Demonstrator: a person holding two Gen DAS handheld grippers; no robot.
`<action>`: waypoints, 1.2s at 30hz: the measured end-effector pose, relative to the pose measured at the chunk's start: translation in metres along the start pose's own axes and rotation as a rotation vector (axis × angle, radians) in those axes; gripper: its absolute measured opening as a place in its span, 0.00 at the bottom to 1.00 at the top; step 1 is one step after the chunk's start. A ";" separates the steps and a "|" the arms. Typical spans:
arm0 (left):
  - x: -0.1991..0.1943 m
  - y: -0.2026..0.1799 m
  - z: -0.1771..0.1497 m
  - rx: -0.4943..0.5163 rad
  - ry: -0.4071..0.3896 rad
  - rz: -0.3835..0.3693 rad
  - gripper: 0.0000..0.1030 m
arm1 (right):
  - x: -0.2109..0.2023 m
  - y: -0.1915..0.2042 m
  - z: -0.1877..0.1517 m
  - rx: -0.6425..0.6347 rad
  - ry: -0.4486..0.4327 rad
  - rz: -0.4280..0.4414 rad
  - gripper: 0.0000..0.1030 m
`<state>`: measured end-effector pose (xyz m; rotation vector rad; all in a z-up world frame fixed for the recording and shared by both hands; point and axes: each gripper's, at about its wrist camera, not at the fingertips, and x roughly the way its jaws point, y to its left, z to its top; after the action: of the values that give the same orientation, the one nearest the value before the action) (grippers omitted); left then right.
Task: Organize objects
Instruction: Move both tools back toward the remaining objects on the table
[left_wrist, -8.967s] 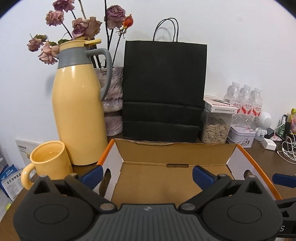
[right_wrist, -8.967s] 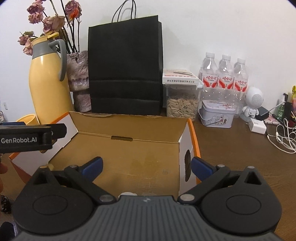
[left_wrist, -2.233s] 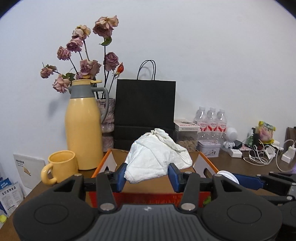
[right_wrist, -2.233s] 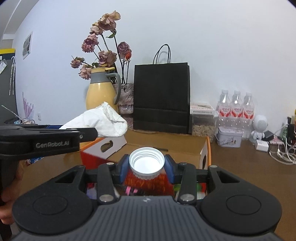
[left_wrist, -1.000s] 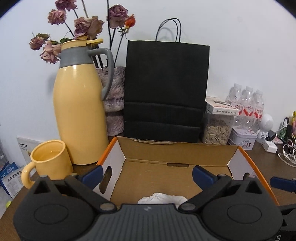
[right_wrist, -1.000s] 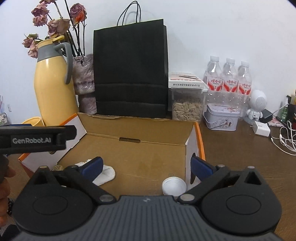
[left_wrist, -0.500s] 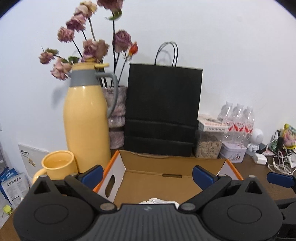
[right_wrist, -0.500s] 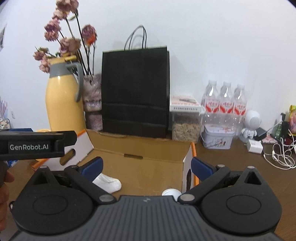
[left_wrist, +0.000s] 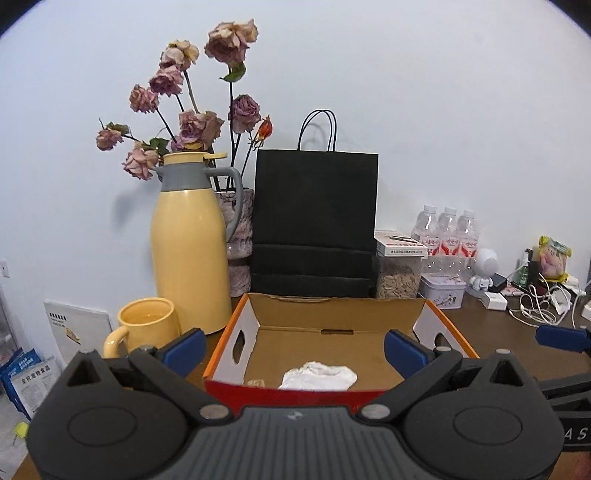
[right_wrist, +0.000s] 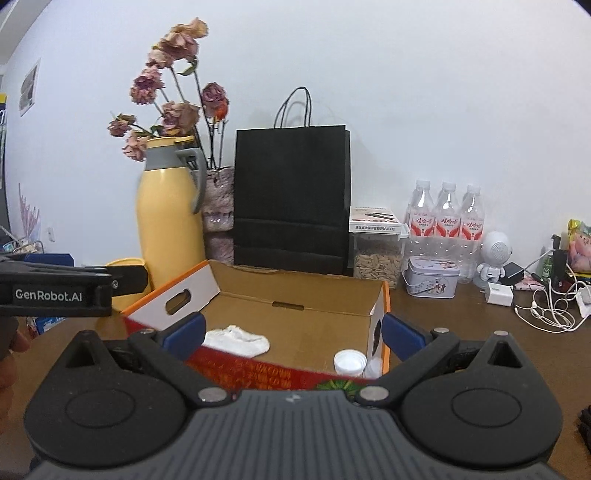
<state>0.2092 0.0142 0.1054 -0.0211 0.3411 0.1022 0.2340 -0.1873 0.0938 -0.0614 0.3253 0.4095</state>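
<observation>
- Left claw (left_wrist: 293, 343), spread wide and holding nothing, hovers at the near edge of an open cardboard box (left_wrist: 332, 314) on the counter (right_wrist: 461, 325).
- Right claw (right_wrist: 291, 330) is likewise spread and holding nothing.
- Inside the box lie a white cloth (left_wrist: 319, 374) and, near the right wall, a white bottle cap (right_wrist: 349, 362).

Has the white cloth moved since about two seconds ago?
Yes. The white cloth went from the left claw, raised above the cardboard box, down onto the box floor.
</observation>
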 end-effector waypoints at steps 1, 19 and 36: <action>-0.005 0.001 -0.002 0.001 0.002 -0.002 1.00 | -0.005 0.002 -0.002 -0.005 0.001 -0.002 1.00; -0.080 0.022 -0.045 0.035 0.064 -0.025 1.00 | -0.071 0.030 -0.049 -0.042 0.081 0.007 1.00; -0.092 0.048 -0.114 0.048 0.232 -0.034 1.00 | -0.099 0.034 -0.117 -0.050 0.228 0.031 1.00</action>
<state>0.0802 0.0483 0.0284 0.0089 0.5744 0.0575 0.0998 -0.2077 0.0151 -0.1531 0.5412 0.4425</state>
